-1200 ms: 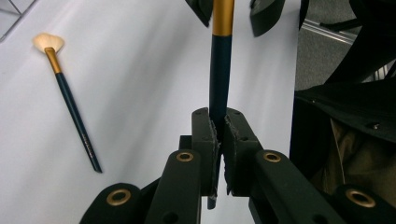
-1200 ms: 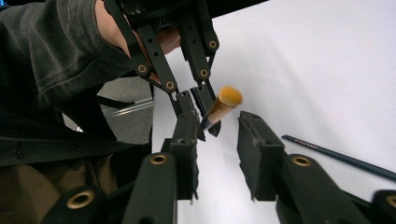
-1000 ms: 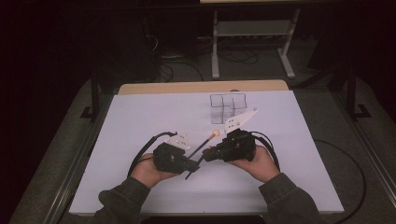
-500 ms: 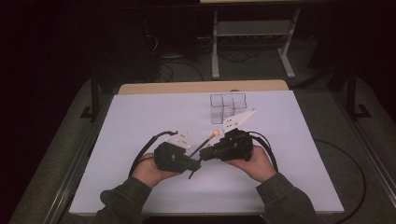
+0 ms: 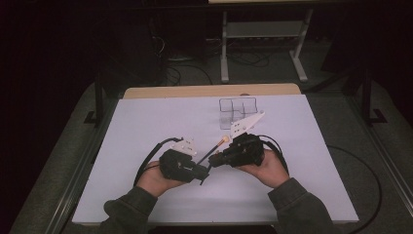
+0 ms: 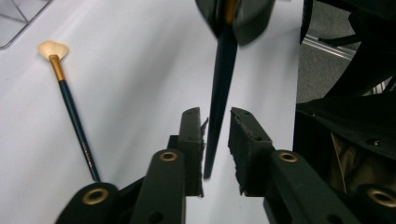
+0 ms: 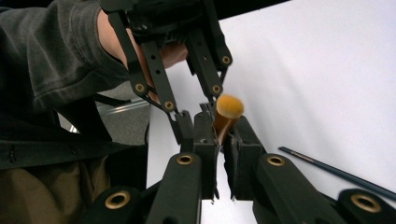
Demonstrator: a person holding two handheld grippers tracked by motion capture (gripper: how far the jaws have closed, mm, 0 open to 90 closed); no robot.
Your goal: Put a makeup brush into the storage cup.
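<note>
Over the near middle of the white surface [image 5: 146,126], a handover is under way: the left gripper [image 6: 215,140] has just been opening, its fingers now standing slightly off the dark handle of the paintbrush [image 6: 219,93] between them. The right gripper [image 7: 223,135] clamps the ferrule, so the paintbrush likely passes to it. A fan brush [image 6: 70,112] lies beside. No legible writing.
</note>
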